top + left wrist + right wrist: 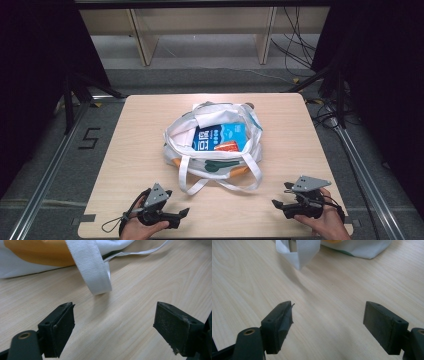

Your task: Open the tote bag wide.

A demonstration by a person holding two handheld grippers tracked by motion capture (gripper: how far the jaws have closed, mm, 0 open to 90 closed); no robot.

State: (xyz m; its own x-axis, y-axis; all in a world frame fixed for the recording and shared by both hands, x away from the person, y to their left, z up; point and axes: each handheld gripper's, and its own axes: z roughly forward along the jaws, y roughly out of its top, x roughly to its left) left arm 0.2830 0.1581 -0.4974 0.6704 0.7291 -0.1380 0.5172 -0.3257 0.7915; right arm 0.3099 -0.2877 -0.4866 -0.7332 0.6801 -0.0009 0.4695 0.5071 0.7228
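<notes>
A white cloth tote bag [172,150] lies open at the middle of the table, with a blue package [222,136] and a small red packet [228,146] inside. Its white straps [186,172] loop toward the near edge. My left gripper [181,216] rests near the front left, open, jaws wide apart and empty; a strap end [96,272] lies just ahead of it. My right gripper [281,196] rests at the front right, open and empty, with a folded strap [298,252] ahead of it.
The light wooden table [140,130] has bare surface on both sides of the bag. Beyond its far edge stand wooden shelf legs [142,42] and loose cables [297,45] on the floor. Metal rails [55,160] run along both sides.
</notes>
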